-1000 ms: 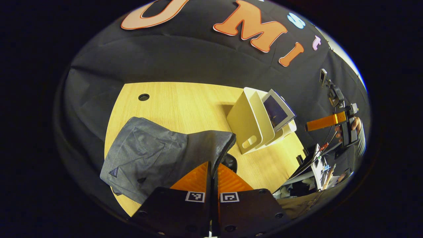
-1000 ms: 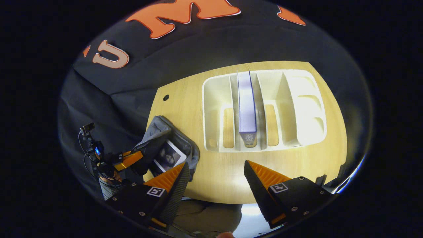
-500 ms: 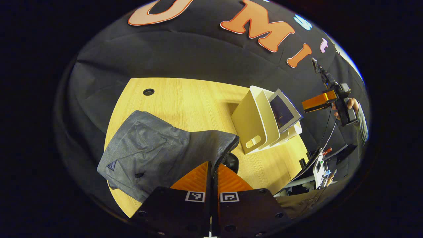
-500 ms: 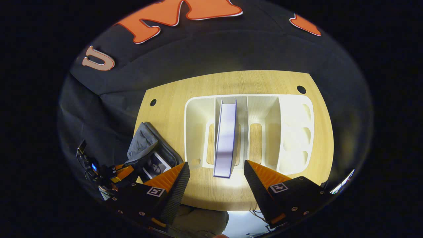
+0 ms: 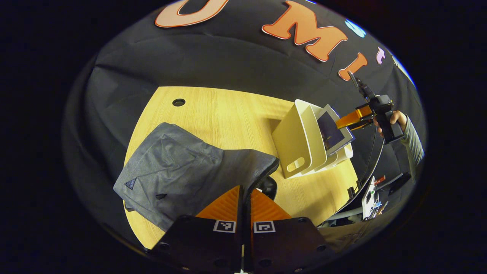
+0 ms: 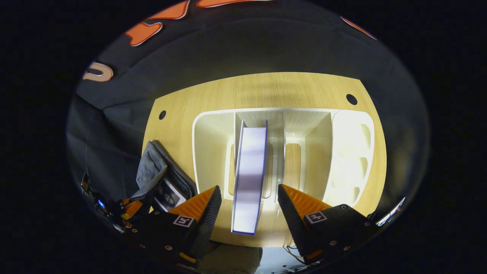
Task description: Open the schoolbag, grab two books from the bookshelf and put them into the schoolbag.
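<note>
On the table (image 6: 266,87), the bookshelf (image 6: 344,152) holds one upright book (image 6: 249,171) in its second slot from the left, with the schoolbag (image 6: 150,169) lying to the bookshelf's left, a second book (image 6: 167,196) inside its opening.

Tabletop (image 5: 224,118): light wood grain, rounded corners, w/ a round dark cable hole (image 5: 178,102) near far-left corner in left gripper view. Right gripper view: tabletop (image 6: 266,91) has two holes, one far left (image 6: 162,114), one far right (image 6: 351,99). Black cloth wall (image 5: 213,57) behind & around, creased, draping down past tabletop edge. Bright light patch on wood at near edge in right gripper view. Cluttered gear & cables (image 5: 371,190) off tabletop's right side, blurred.
</note>
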Demonstrator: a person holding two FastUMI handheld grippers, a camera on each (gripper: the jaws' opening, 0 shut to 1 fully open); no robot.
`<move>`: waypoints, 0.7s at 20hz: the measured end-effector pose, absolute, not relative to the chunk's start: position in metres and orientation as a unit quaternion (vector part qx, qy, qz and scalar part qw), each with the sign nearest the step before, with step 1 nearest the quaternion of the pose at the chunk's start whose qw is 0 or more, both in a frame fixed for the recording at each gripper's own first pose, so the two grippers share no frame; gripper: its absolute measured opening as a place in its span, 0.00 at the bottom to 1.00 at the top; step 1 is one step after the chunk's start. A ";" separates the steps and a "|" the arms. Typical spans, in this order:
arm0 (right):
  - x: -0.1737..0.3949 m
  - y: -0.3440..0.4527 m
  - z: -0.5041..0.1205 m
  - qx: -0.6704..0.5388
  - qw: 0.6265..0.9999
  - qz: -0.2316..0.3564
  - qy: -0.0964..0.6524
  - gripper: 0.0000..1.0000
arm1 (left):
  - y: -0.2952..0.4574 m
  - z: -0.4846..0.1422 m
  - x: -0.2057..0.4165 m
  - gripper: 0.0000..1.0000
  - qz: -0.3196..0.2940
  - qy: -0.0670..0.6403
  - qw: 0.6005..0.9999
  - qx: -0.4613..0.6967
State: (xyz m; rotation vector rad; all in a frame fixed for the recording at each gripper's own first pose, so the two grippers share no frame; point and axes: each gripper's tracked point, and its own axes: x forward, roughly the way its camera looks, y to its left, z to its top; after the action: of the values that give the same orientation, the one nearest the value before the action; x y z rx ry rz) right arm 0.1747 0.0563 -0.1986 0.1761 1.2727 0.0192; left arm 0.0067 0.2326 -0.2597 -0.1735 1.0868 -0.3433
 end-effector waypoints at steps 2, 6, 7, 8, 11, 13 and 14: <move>0.179 0.059 -0.205 0.076 0.800 0.007 0.595 0.79 | 0.233 -0.260 0.006 0.03 -0.155 0.515 0.839 -0.083; 0.176 0.050 -0.217 0.060 0.793 -0.007 0.607 0.47 | 0.231 -0.257 0.002 0.03 -0.146 0.515 0.841 -0.079; 0.177 0.046 -0.218 0.056 0.792 -0.014 0.607 0.52 | 0.231 -0.257 0.003 0.03 -0.144 0.514 0.842 -0.077; 0.176 0.042 -0.216 0.054 0.792 -0.023 0.608 0.44 | 0.231 -0.257 0.004 0.03 -0.145 0.512 0.843 -0.076; 0.169 0.041 -0.214 0.055 0.788 -0.053 0.611 0.36 | 0.229 -0.256 0.005 0.03 -0.148 0.510 0.844 -0.080; 0.159 0.036 -0.211 0.066 0.792 -0.069 0.603 0.35 | 0.229 -0.257 0.000 0.03 -0.158 0.511 0.841 -0.080; 0.149 0.033 -0.207 0.070 0.790 -0.076 0.604 0.34 | 0.229 -0.256 -0.002 0.03 -0.163 0.512 0.840 -0.078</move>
State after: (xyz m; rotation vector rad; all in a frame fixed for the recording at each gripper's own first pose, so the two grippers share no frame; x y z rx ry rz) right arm 0.1490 0.0327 -0.2067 0.1499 1.2998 -0.1628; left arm -0.0016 0.2295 -0.2563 -0.1644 1.0833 -0.3450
